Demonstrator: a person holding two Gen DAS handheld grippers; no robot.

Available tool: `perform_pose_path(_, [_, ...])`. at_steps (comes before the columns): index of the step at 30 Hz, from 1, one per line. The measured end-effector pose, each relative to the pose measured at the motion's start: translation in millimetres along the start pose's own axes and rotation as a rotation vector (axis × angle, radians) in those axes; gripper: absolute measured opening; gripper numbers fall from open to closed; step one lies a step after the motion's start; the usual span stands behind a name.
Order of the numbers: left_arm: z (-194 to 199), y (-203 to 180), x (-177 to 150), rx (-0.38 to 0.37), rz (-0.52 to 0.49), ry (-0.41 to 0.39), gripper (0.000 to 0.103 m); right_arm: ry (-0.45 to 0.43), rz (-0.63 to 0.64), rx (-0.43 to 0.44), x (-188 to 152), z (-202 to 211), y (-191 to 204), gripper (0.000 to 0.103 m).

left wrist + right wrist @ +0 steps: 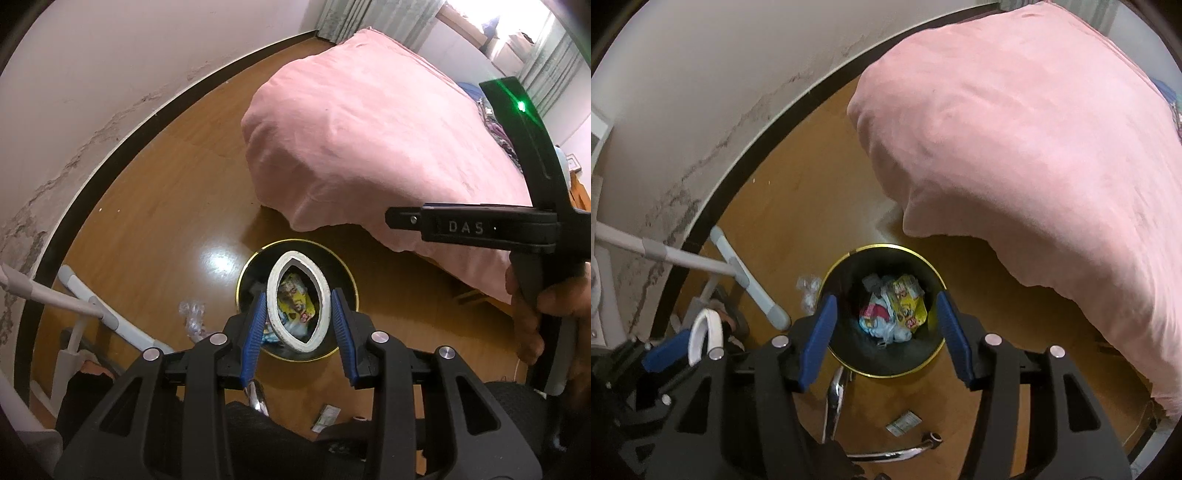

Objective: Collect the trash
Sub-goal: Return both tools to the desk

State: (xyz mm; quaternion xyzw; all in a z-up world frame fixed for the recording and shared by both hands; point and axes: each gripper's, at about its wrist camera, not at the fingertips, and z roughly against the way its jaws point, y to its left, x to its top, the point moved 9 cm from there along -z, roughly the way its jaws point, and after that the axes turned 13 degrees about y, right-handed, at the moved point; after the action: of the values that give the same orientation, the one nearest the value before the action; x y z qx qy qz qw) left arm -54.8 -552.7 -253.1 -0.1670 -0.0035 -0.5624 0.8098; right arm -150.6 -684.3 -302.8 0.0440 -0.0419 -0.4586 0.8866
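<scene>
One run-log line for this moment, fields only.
left gripper: shut on white ring, squeezed oval above bin | right gripper: open, empty, over bin | floor: clear wrapper, small packet not yet collected

A glossy wooden floor [155, 206] met a stained white wall [92, 74] with dark skirting. A pink-covered bed [369, 140] stood beneath bright curtained windows [517, 33].
</scene>
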Motion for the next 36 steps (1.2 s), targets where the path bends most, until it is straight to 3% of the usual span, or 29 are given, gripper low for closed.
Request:
perform_pose_path(4, [4, -15, 10, -0.023, -0.025, -0.018, 0.036, -0.056, -0.048, 0.014, 4, 15, -11, 0.057])
perform_pose_path(8, [9, -29, 19, -0.041, -0.046, -0.035, 0.065, -0.123, -0.110, 0.032, 8, 32, -26, 0.059])
perform_pose_path(12, [19, -39, 20, -0.019, -0.070, -0.057, 0.066, -0.146, -0.115, 0.033, 7, 39, -27, 0.061])
perform_pose_path(14, [28, -39, 16, 0.004, -0.078, -0.072, 0.073, -0.156, -0.098, 0.030, 7, 42, -23, 0.062])
perform_pose_path(17, [60, -30, 3, 0.057, -0.074, -0.133, 0.084, -0.182, -0.052, 0.012, 5, 50, -10, 0.064])
perform_pose_path(22, [131, -1, -27, 0.120, 0.009, -0.213, 0.090, -0.270, 0.072, -0.019, -4, 83, 35, 0.069])
perform_pose_path(26, [208, 40, -71, 0.174, 0.066, -0.328, 0.092, -0.342, 0.201, 0.048, -22, 122, 103, 0.072])
perform_pose_path(30, [274, 129, -138, 0.354, 0.212, -0.405, 0.092, -0.357, 0.430, 0.180, -57, 150, 209, 0.072])
perform_pose_path(33, [304, 210, -197, 0.410, 0.410, -0.398, 0.092, -0.342, 0.656, 0.251, -88, 162, 303, 0.072])
perform_pose_path(36, [322, 276, -260, 0.410, 0.608, -0.400, 0.092, -0.298, 0.871, 0.333, -126, 165, 400, 0.072])
